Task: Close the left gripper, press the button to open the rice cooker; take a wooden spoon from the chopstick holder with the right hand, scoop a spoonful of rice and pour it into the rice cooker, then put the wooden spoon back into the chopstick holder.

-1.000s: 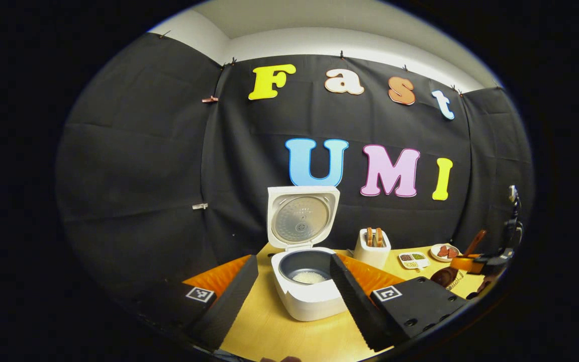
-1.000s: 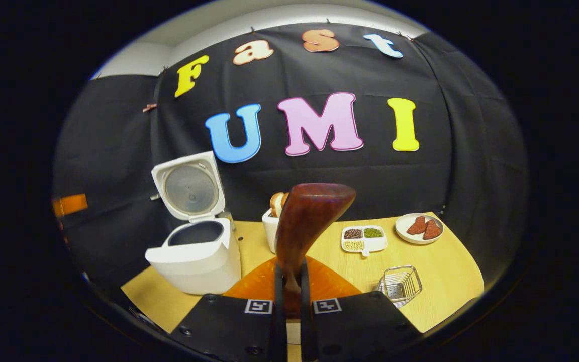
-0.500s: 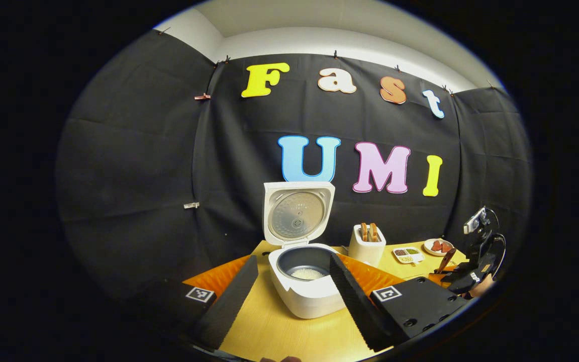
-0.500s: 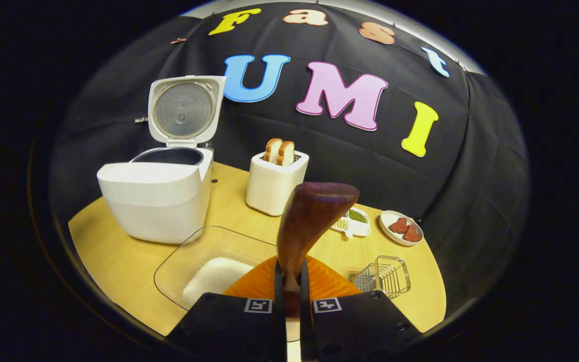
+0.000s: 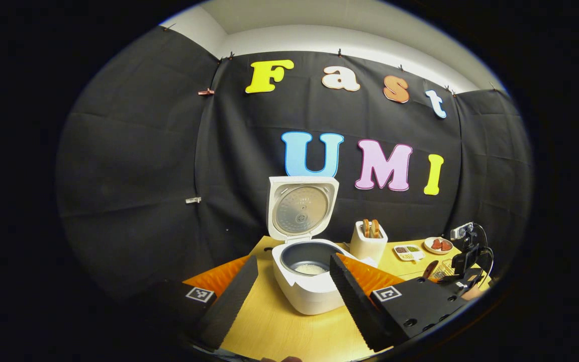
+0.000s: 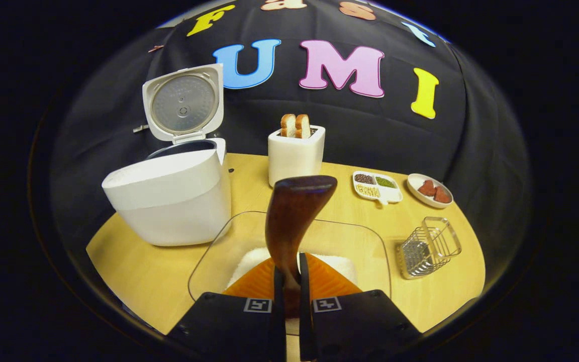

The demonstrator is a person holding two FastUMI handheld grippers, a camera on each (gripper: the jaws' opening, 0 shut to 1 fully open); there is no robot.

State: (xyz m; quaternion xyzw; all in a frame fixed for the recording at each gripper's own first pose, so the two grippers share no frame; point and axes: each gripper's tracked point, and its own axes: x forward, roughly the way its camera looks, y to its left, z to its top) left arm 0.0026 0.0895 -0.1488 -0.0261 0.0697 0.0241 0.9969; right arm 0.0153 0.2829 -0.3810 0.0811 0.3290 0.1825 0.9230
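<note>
Our right claw [image 6: 289, 286] is clamped on the wooden spoon [image 6: 294, 216] — bowl up, axis pointing away. The wire chopstick holder [image 6: 427, 246] stands rightward on the bench [image 6: 138, 271]; our left claw [image 5: 289, 286] gapes.

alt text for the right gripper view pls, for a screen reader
The right gripper holds a wooden spoon by its handle above a clear dish of rice on a wooden table. Behind stand an open white rice cooker, a toaster and a wire chopstick holder.
</note>
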